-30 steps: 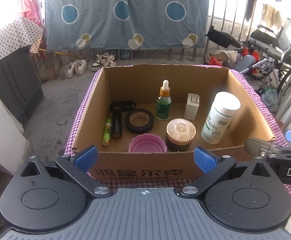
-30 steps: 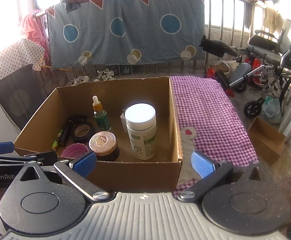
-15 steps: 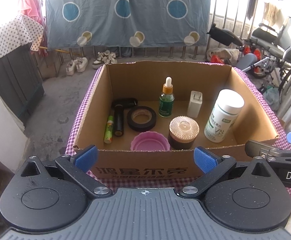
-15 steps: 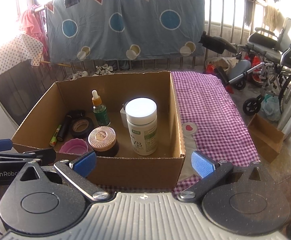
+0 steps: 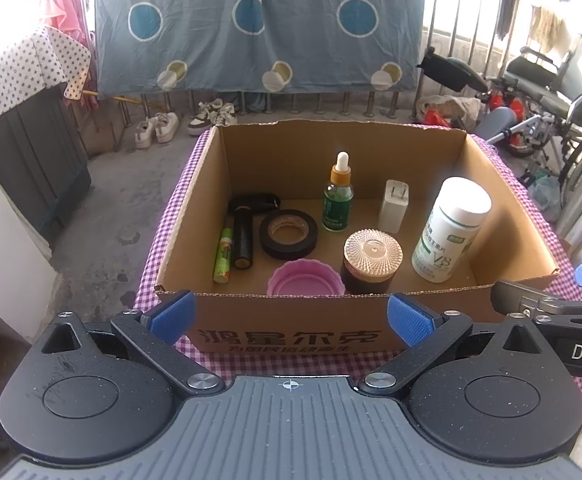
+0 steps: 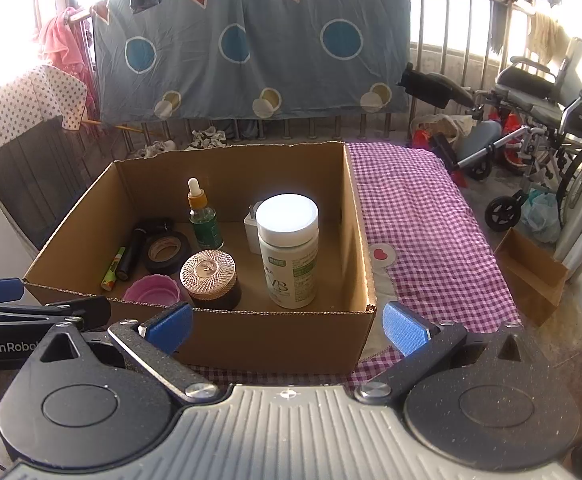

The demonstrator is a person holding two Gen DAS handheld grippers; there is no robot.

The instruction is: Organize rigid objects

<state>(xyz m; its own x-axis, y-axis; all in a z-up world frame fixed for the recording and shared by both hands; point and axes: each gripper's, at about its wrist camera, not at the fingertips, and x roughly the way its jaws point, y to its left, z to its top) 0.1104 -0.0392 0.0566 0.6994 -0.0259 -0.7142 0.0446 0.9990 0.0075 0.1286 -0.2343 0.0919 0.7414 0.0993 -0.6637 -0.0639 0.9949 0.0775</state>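
Note:
An open cardboard box (image 5: 291, 332) (image 6: 275, 336) sits on a purple checked cloth. Inside stand a white vitamin bottle (image 5: 449, 230) (image 6: 289, 250), a green dropper bottle (image 5: 337, 196) (image 6: 204, 216), a white charger (image 5: 394, 206) and a dark jar with a rose-gold lid (image 5: 372, 256) (image 6: 210, 276). A roll of black tape (image 5: 288, 234) (image 6: 167, 252), a pink cap (image 5: 305, 278) (image 6: 151, 290), a black tube (image 5: 242, 238) and a green stick (image 5: 223, 256) lie there too. My left gripper (image 5: 289, 316) and right gripper (image 6: 285, 326) hang open and empty before the box's near wall.
The checked cloth (image 6: 423, 216) stretches bare to the right of the box. A small cardboard box (image 6: 531, 276) stands on the floor at far right, with a wheelchair (image 6: 547, 120) behind it. A blue sheet (image 5: 251, 28) hangs on the railing; shoes (image 5: 159, 128) lie below.
Both grippers have drawn back and risen slightly, so the box sits a little farther away in each view. Nothing in the box has moved.

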